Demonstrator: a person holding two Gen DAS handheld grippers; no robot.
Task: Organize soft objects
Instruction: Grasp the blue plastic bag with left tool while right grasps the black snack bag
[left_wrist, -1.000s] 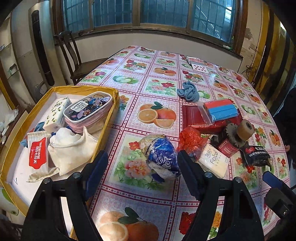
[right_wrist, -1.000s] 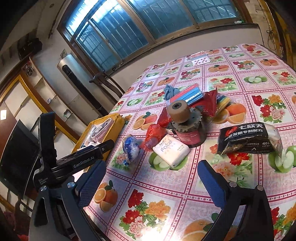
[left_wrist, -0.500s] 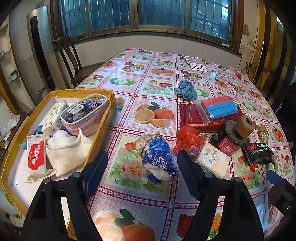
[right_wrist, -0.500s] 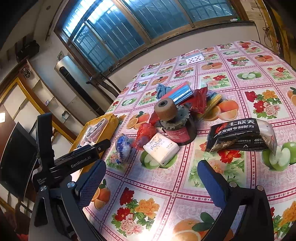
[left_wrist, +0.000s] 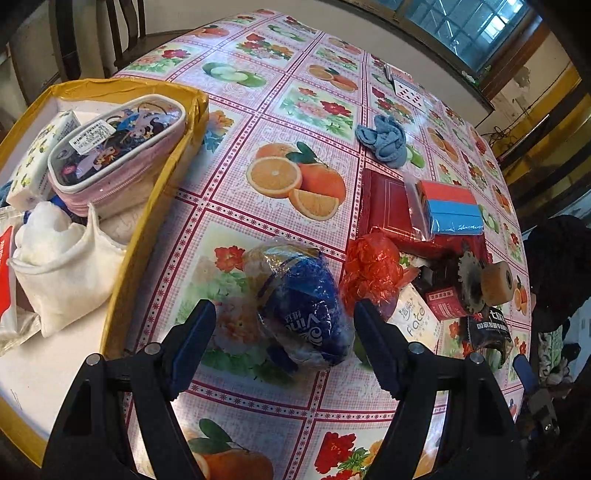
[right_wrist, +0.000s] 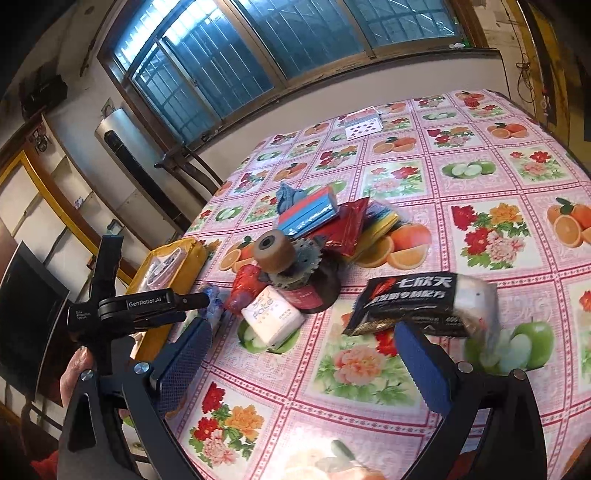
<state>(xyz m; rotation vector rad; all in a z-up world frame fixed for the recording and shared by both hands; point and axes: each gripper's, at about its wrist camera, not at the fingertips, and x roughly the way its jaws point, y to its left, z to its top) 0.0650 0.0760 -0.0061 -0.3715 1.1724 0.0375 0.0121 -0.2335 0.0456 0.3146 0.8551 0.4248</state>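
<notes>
Chair (left_wrist: 122, 33), playing cards (right_wrist: 364, 123), toothed wheel (right_wrist: 295, 258)

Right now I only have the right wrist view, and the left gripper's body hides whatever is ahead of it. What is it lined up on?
Observer: The left gripper is open, with one finger on either side of a crumpled blue plastic pack that lies on the tablecloth.
Operator: Is there room in the yellow box beside it?
Observer: The yellow box holds a pink pencil case at the far end and a white cloth pouch in the middle. The bare white floor of the box shows at its near end.
</notes>
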